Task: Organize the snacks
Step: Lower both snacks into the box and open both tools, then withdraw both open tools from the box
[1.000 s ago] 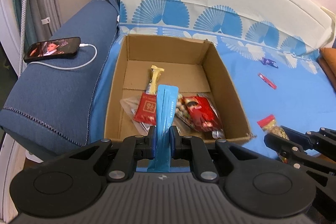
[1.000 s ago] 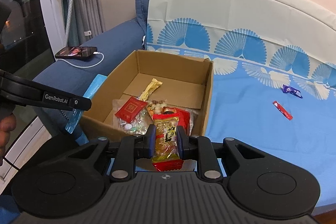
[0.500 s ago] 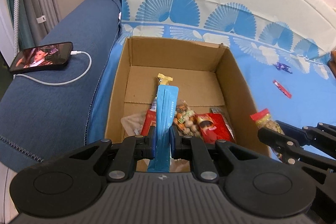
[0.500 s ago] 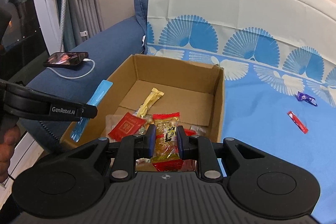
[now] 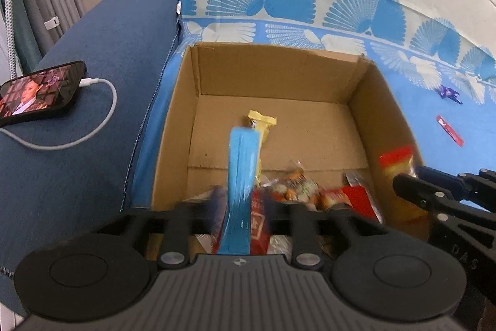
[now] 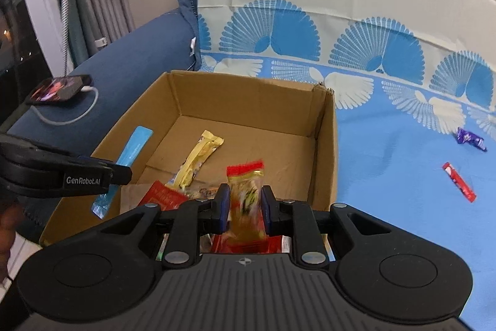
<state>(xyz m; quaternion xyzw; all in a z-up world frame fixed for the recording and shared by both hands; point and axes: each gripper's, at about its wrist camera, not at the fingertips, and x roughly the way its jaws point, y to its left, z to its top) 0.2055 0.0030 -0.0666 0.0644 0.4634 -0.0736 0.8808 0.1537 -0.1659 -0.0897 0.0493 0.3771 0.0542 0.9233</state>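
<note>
A cardboard box (image 5: 384, 117) (image 6: 325, 145) sits on the blue bed cover and holds several snacks, among them a yellow bar (image 5: 262, 123) (image 6: 200, 160) and red packets (image 5: 359, 197). My left gripper (image 5: 240, 207) is over the box's near edge with its jaws apart; the blue stick packet (image 5: 241, 176) (image 6: 133, 148) hangs blurred between them. My right gripper (image 6: 245, 200) is over the box, jaws spread, and the gold and red snack bag (image 6: 246, 197) (image 5: 396, 166) is blurred between the pads.
A phone (image 5: 40, 92) on a white cable lies on the blue sofa arm at left. A red stick packet (image 6: 458, 182) and a purple candy (image 6: 471, 140) lie on the cover right of the box. The bed back rises behind.
Both grippers moved forward over the box. Both jaws have spread apart from their packets, which now blur as they come loose.
</note>
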